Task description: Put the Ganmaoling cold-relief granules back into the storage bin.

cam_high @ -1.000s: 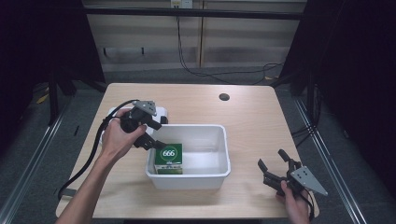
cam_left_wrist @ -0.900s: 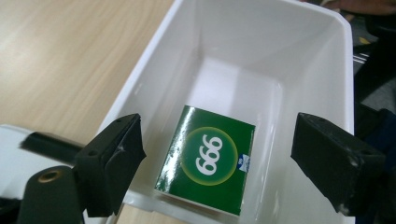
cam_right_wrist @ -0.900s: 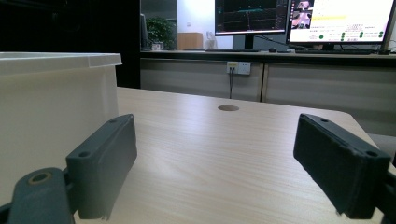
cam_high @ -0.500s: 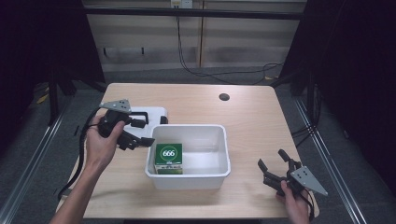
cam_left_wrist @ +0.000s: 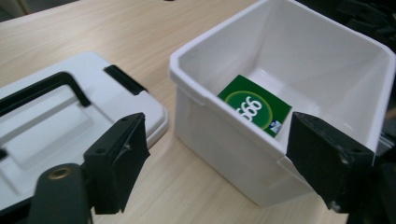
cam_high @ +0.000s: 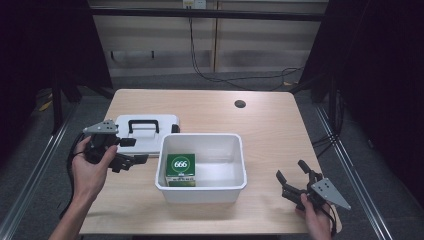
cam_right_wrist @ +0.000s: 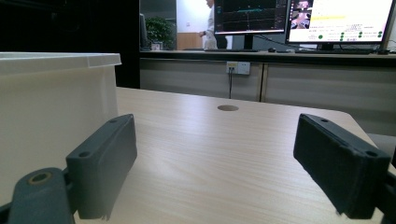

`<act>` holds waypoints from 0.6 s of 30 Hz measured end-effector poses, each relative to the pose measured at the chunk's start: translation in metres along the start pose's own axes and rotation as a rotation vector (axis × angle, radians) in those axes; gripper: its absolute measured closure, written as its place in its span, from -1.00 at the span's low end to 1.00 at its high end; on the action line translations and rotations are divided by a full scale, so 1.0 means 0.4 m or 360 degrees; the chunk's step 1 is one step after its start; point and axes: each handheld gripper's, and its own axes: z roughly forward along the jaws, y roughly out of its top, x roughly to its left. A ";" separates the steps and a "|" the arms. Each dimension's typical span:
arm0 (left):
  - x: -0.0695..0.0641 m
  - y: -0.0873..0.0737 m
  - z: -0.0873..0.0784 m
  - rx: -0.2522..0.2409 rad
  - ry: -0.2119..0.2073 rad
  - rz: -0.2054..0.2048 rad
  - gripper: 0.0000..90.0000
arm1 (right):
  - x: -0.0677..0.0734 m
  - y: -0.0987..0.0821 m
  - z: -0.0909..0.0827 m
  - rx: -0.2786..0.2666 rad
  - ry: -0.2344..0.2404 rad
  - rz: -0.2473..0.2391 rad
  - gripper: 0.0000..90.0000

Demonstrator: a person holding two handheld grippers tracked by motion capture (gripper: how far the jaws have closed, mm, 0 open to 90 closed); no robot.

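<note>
The green box (cam_high: 180, 167) lying in the white bin (cam_high: 200, 187) reads "666" in white inside a ring; the small print beneath it looks too fine to make out.

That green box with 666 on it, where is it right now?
In the high view the green box lies inside the white bin, against its left wall, with the white lid on the table beside it.

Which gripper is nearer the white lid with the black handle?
Left. The left gripper sits just in front of the lid; the right gripper is across the bin.
</note>
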 end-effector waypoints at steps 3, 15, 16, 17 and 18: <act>0.001 -0.038 -0.005 0.0028 0.0045 -0.0014 -0.52 | 0.000 0.000 0.000 0.0000 -0.0002 -0.0001 -0.72; -0.032 -0.157 -0.048 0.0047 0.0242 -0.0079 -0.53 | 0.000 0.000 0.000 -0.0002 0.0000 -0.0002 -0.72; -0.038 -0.170 -0.054 0.0050 0.0271 -0.0084 -0.53 | 0.000 0.000 0.000 -0.0002 0.0000 -0.0002 -0.72; -0.043 -0.184 -0.058 0.0037 0.0282 -0.0085 -0.56 | 0.000 0.000 0.000 -0.0002 0.0000 -0.0002 -0.72; -0.047 -0.199 -0.062 0.0022 0.0292 -0.0109 -0.56 | 0.000 0.000 0.000 -0.0001 -0.0001 0.0000 -0.72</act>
